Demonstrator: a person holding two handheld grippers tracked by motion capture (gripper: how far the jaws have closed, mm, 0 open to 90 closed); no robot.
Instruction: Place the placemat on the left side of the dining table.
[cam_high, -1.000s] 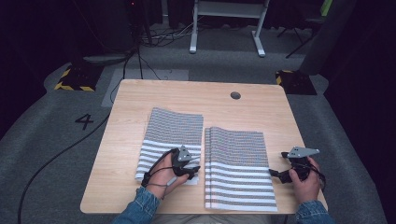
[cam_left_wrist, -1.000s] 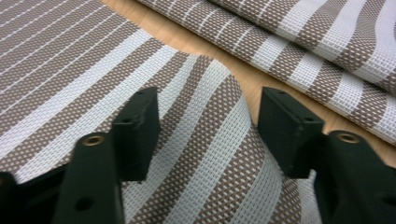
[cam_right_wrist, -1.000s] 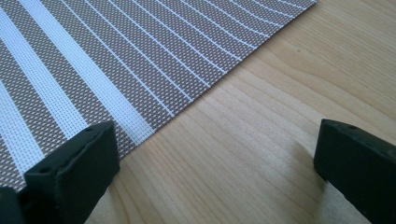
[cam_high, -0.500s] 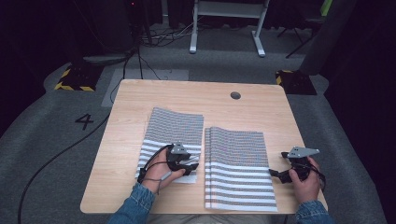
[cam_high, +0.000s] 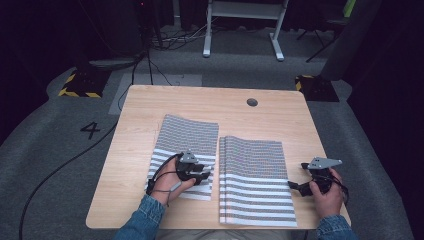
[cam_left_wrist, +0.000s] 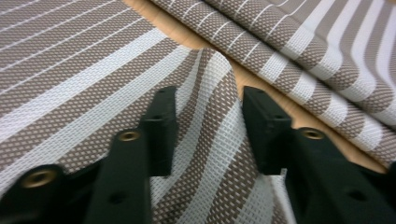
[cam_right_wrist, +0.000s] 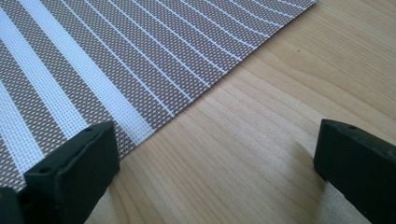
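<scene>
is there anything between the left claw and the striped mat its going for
Nothing visible. The left claw is already at the left striped mat, its jaws open on either side of a raised fold at the mat's edge. Bare table separates that mat from the right striped mat.

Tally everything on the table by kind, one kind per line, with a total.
Striped placemats: 2, the left placemat and the right placemat
Handheld grippers: 2, the left gripper over the left placemat's edge, the right gripper beside the right placemat
Total: 4, all on the wooden table
</scene>
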